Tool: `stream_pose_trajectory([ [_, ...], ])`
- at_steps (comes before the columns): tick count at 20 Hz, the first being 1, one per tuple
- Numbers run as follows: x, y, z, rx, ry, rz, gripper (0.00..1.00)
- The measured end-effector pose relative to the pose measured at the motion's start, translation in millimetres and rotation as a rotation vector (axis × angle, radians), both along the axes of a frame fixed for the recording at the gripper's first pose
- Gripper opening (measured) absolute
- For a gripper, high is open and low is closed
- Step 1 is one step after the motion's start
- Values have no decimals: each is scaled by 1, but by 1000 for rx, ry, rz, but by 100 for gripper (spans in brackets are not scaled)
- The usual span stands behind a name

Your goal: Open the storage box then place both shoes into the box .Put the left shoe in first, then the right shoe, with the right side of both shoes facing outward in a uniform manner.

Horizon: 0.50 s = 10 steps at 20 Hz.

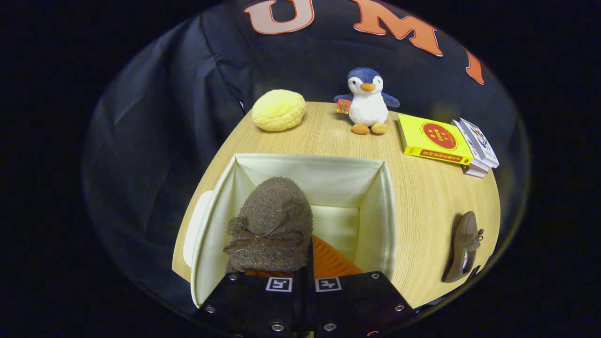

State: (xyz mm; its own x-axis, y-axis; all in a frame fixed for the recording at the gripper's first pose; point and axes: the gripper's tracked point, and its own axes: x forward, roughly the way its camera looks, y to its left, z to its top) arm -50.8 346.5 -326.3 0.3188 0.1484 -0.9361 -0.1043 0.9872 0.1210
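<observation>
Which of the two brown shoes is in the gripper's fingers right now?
The fuzzy brown shoe over the open storage box, pinched in the gripper. The other shoe lies apart on the table, right of the box.

Gripper point(303, 277) pointing down and forward, jaws drawn close.
Two fingers point(256, 300) side by side at the near edge of the view, only a thin gap between them; a brown fuzzy shoe point(271, 225) pinched at its edge in that gap.
</observation>
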Motion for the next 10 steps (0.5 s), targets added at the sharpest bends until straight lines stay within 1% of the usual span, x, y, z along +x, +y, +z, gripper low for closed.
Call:
stream_pose_trajectory([
  [2, -3, 6, -7, -24, 25, -13, 4],
  [6, -5, 27, -20, -3, 74, -23, 4],
  [9, -12, 33, -26, -11, 115, -35, 6],
  [10, -16, 37, -31, 2, 133, -26, 7],
])
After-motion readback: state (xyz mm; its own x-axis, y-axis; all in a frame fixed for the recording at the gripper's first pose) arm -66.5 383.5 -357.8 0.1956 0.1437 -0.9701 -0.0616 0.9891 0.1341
